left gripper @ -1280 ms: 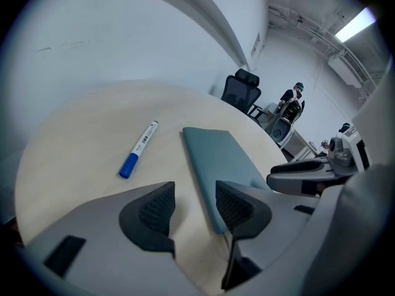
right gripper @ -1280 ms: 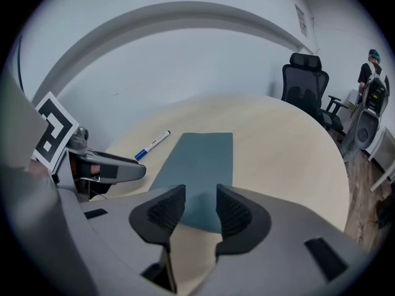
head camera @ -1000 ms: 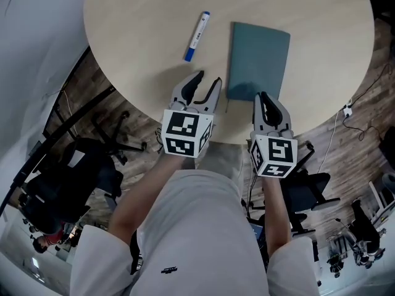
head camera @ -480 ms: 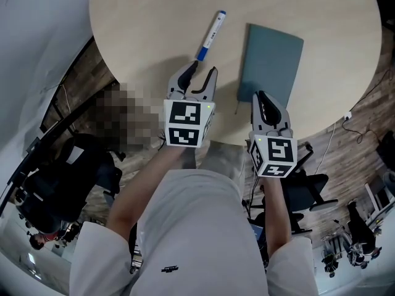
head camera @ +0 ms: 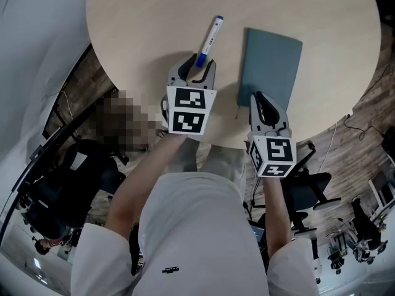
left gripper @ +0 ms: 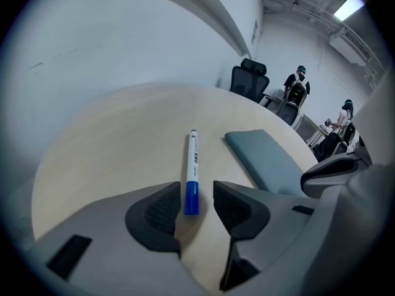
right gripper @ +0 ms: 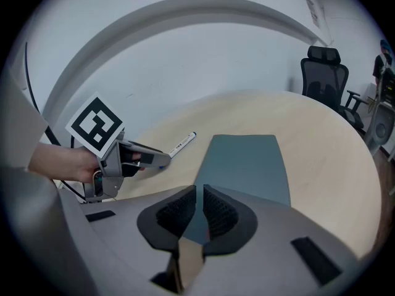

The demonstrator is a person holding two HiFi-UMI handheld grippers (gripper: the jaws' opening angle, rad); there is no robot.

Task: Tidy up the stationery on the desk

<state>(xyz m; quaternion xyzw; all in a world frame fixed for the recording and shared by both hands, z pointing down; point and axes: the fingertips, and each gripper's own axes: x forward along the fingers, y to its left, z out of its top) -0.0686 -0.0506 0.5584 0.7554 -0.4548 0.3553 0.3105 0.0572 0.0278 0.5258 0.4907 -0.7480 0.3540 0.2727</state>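
Blue-capped marker (left gripper: pixel 192 165) lay on the table (head camera: pixel 142 17), cap end between the left gripper's (left gripper: pixel 196 205) spread jaws, not yet pinched. Right gripper's (right gripper: pixel 199 209) jaws were almost pressed together, empty, over the teal notebook's (right gripper: pixel 247 162) near edge. Step looked like grasping the marker; next: close squarely on the cap.

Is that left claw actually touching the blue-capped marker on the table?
Apart. The left gripper view shows the left gripper with its jaws open on either side of the marker's blue cap, and bare table shows between the cap and each jaw.
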